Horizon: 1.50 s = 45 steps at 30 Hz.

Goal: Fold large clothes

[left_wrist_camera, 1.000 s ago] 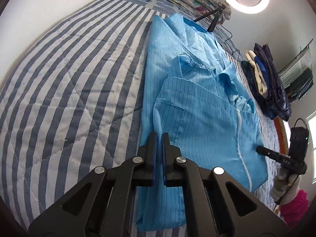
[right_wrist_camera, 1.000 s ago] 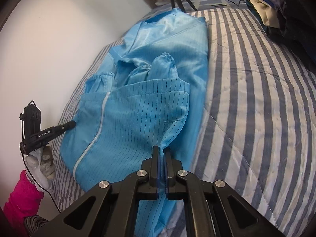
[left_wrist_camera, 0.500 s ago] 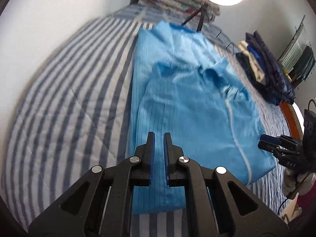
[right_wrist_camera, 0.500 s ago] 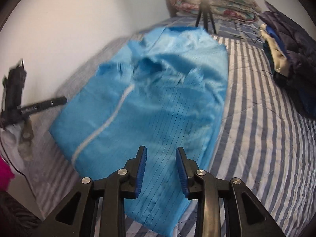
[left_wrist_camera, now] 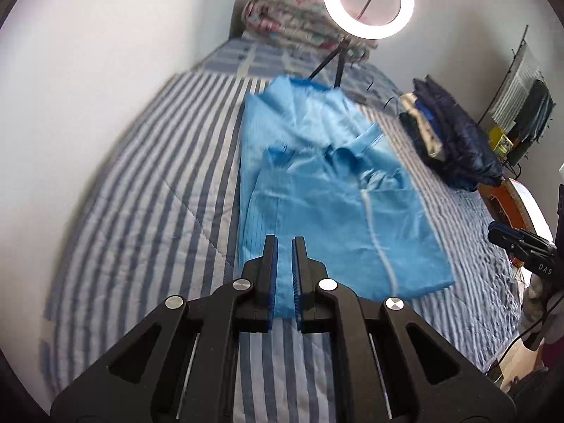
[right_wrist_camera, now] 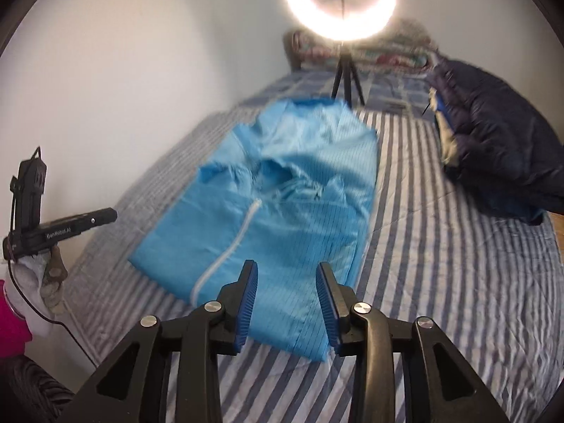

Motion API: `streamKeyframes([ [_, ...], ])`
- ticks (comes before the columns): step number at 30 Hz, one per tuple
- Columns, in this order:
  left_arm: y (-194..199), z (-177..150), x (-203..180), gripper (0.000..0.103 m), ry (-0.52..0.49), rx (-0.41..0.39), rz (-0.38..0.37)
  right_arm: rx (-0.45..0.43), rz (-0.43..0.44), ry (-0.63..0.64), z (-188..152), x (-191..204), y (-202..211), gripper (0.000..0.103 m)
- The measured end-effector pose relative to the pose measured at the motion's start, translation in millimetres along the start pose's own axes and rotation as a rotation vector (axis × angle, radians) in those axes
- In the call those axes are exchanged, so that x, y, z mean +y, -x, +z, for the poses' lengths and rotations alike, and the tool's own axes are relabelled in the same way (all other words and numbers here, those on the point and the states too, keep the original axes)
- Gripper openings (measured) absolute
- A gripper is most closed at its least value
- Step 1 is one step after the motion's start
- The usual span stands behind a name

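A large light-blue garment [left_wrist_camera: 328,204] with thin dark stripes and a white front zip lies partly folded on the striped bed; it also shows in the right wrist view [right_wrist_camera: 282,211]. My left gripper [left_wrist_camera: 284,243] hovers over the garment's near edge, its jaws slightly apart with nothing between them. My right gripper [right_wrist_camera: 287,275] is open and empty, above the garment's near corner. My left gripper is seen at the left of the right wrist view [right_wrist_camera: 102,215]; my right gripper is seen at the right of the left wrist view [left_wrist_camera: 500,232].
The bed has a blue-and-white striped quilt [left_wrist_camera: 151,218]. A ring light on a tripod [right_wrist_camera: 340,0] stands at the far end. A pile of dark clothes [right_wrist_camera: 493,155] lies on the right of the bed. A white wall [left_wrist_camera: 88,70] runs along the left.
Both grippers let go of the garment's edge and pulled back and up. The right jaws opened wide, the left only slightly. The garment now lies flat.
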State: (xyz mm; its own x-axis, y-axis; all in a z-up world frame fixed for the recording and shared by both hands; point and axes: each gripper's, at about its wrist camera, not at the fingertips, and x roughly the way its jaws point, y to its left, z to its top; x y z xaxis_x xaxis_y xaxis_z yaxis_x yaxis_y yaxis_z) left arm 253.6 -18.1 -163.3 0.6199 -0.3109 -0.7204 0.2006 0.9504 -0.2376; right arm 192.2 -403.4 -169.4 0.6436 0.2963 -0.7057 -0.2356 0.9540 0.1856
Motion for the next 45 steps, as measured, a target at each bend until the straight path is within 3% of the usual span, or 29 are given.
streamKeyframes([
  [2, 29.9, 4.2, -6.0, 0.006, -0.012, -0.04, -0.008, -0.046, -0.012, -0.002, -0.5, 4.3, 29.6, 0.044],
  [8, 111.6, 22.7, -14.2, 0.006, -0.004, -0.136, -0.031, -0.138, -0.058, 0.076, 6.5, 29.7, 110.0, 0.044],
  [14, 163.5, 53.2, -17.6, 0.007, 0.006, -0.186, -0.031, -0.188, -0.078, 0.152, 20.4, 47.7, 166.6, 0.054],
  [16, 167.8, 67.2, -18.5, 0.021, 0.014, -0.163, -0.069, -0.201, -0.079, 0.163, 30.4, 46.2, 175.6, 0.054],
  [17, 170.1, 74.5, -18.9, 0.034, 0.015, -0.162, -0.08, -0.201, -0.07, 0.167, 37.2, 44.4, 177.7, 0.054],
  [21, 156.1, 115.3, -19.4, 0.038, 0.007, -0.171, -0.059, -0.186, -0.071, 0.186, 79.6, 32.0, 170.1, 0.054],
  [25, 100.5, 172.2, -9.7, 0.038, 0.058, -0.127, -0.087, -0.179, -0.059, 0.185, 121.2, 14.9, 141.7, 0.054],
  [30, -1.8, 225.7, -10.3, 0.038, 0.038, -0.049, -0.076, -0.109, -0.07, 0.146, 165.2, -24.6, 48.9, 0.054],
  [33, -70.5, 238.8, -4.8, 0.038, 0.051, 0.035, -0.089, -0.052, -0.047, 0.106, 184.9, -54.6, -28.4, 0.054],
  [39, -221.1, 254.2, 26.1, 0.038, 0.179, 0.152, -0.121, 0.056, 0.024, 0.005, 208.6, -105.0, -173.3, 0.054],
  [45, -309.8, 273.4, 41.6, 0.04, 0.257, 0.215, -0.15, 0.08, 0.046, -0.098, 232.9, -150.0, -261.3, 0.054],
])
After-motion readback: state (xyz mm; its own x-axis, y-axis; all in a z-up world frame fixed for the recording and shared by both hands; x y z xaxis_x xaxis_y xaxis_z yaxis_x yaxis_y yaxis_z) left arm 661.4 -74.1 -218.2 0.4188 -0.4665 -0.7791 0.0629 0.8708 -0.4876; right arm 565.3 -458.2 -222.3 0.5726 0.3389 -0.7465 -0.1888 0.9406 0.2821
